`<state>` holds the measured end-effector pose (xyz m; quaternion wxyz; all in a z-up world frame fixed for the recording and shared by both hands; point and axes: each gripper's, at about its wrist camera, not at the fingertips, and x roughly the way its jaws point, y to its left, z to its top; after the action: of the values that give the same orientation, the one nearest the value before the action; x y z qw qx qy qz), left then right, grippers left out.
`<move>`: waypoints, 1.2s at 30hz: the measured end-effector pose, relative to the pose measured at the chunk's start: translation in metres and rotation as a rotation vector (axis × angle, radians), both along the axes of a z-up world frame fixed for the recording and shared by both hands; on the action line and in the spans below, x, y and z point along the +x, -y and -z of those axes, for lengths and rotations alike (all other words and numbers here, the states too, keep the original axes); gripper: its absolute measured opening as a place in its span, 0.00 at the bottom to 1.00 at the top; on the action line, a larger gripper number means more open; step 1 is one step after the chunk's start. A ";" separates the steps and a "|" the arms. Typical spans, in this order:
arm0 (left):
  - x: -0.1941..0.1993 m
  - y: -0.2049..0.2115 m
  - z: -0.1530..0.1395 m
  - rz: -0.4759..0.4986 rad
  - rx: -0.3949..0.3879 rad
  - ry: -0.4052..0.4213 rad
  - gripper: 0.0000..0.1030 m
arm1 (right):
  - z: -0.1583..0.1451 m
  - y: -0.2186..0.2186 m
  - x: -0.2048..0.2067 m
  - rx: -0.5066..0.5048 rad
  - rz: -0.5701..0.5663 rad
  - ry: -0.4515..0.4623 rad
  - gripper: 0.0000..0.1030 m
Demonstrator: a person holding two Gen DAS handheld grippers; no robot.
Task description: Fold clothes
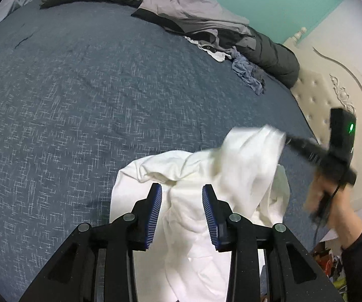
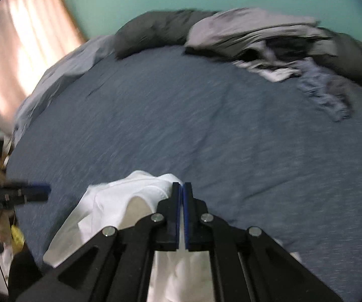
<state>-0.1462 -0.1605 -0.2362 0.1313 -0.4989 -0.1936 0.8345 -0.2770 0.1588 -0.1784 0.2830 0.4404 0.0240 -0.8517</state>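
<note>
The white garment (image 1: 206, 188) lies crumpled on the bed (image 1: 80, 100), near its headboard-side edge: soft, thin cloth, heaped in loose folds. The right gripper (image 2: 181, 191) is clenched on one raised corner of it; the left gripper (image 1: 182, 196) hangs released above it, jaws apart. Spreading seems underway; next, the left needs an opposite edge. An unfolded clothes pile (image 1: 206, 25) lies across the bed.

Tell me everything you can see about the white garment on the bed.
The white garment is soft, plain cloth that looks like cotton, crumpled and unfolded. It lies at the near edge of the dark blue bedspread. One part is lifted in a peak by the right gripper, whose fingers are shut on its edge. The left gripper hovers over it, fingers apart, not pressing the cloth. What kind of garment it is cannot be told.
</note>
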 end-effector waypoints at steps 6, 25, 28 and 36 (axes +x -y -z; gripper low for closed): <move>-0.002 -0.020 0.007 0.041 0.005 0.012 0.35 | -0.042 -0.069 -0.032 0.017 0.149 -0.064 0.01; -0.015 -0.207 0.043 0.309 0.093 0.081 0.35 | -0.006 -0.144 -0.031 0.032 0.237 0.031 0.01; -0.023 -0.214 0.055 0.291 0.069 0.096 0.35 | 0.000 -0.153 -0.029 0.023 0.240 0.042 0.01; -0.032 -0.221 0.081 0.300 0.072 0.144 0.04 | 0.004 -0.165 -0.025 -0.013 0.238 0.050 0.01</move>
<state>-0.1786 0.0604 -0.3175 0.2578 -0.5759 -0.1557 0.7600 -0.3025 0.3236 -0.1828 0.1831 0.4595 -0.0412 -0.8681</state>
